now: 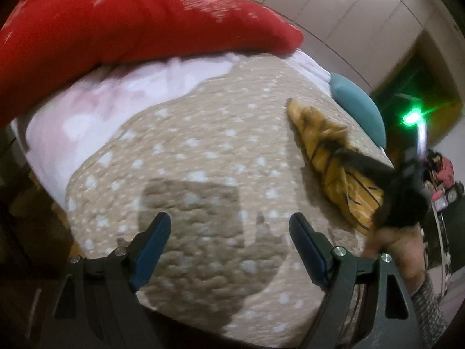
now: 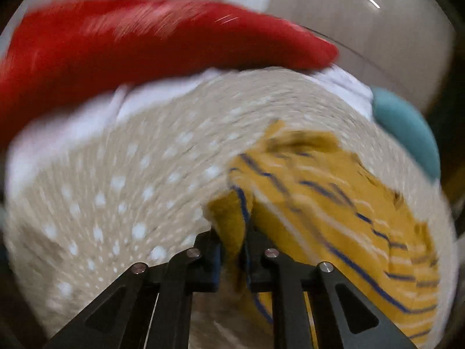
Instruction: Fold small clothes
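A small yellow garment with dark blue and white stripes (image 2: 334, 197) lies crumpled on the beige dotted bedspread (image 2: 130, 180). My right gripper (image 2: 234, 250) is shut on a folded edge of it, the cloth pinched between the two pads. In the left wrist view the same yellow garment (image 1: 328, 157) stretches along the right side of the bed, with the right gripper (image 1: 404, 195) and the hand holding it at its near end. My left gripper (image 1: 229, 232) is open above bare bedspread (image 1: 189, 160), nothing between its fingers.
A big red pillow (image 1: 130, 20) and a white-pink sheet (image 1: 96, 101) lie at the far end of the bed. A teal cushion (image 1: 360, 107) sits at the far right edge. White wardrobe doors (image 1: 334, 14) stand behind. A green light (image 1: 412, 117) glows at right.
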Motion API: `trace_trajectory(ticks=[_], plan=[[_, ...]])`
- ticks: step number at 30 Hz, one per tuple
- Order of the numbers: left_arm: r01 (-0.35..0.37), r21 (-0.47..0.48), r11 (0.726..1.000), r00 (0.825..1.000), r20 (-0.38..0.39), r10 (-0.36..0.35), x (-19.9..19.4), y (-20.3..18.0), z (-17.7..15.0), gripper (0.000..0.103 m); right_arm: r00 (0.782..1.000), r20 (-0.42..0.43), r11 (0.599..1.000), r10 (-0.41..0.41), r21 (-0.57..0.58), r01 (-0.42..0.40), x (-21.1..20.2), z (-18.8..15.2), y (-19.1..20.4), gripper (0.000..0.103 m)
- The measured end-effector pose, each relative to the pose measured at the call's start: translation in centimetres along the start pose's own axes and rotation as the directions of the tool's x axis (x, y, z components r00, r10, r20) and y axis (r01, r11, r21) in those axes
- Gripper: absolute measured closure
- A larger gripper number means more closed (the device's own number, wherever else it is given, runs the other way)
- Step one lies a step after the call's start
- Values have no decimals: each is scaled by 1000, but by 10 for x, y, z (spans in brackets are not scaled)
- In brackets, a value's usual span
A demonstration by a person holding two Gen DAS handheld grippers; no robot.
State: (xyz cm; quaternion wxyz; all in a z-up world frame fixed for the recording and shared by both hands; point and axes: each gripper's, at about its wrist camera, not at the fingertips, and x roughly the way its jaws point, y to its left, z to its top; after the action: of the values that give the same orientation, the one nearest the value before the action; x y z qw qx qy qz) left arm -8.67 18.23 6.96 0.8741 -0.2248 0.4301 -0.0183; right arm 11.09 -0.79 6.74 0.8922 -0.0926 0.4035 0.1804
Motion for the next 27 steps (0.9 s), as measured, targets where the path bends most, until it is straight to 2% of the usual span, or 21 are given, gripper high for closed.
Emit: trace_trajectory(ticks=[3,5,7,8,11,13,14,16,20,27], plan=[[10,61,998,1000,-7,-9,3,-28,2,21,996,91,969,22,245,-44,-45,-1,-84,94],[21,100,995,1000,-23,-19,9,-48,1,21,990,137,906,27,416,-82,-75,-25,-151,94],[39,133,990,998,-47,-33,18,-66,-1,21,989,149,847,-17,527,-65,-95,-57,-200,94],[51,148,988,997,-64,-42,24,-76,-3,21,989,141,811,-51,583,-41,-103,-81,-226,94],[75,198,977,992,-116,-53,42,-104,-9,21,992,67,731,-107,682,33,-108,-142,-270,94],[96,226,970,987,-151,-63,52,-124,-15,21,996,31,685,-82,727,34,-101,-173,-286,95],[110,238,965,983,-168,-71,56,-134,-18,21,998,34,659,-53,752,9,-97,-189,-293,95],[124,268,955,979,-190,-74,61,-152,-22,21,998,57,646,-29,763,-25,-96,-200,-295,95],[124,343,931,978,-199,-57,63,-181,-31,21,995,82,684,-55,729,-22,-104,-197,-280,95],[122,394,911,976,-213,-38,70,-197,-33,21,992,117,681,-49,731,-53,-116,-205,-288,96]])
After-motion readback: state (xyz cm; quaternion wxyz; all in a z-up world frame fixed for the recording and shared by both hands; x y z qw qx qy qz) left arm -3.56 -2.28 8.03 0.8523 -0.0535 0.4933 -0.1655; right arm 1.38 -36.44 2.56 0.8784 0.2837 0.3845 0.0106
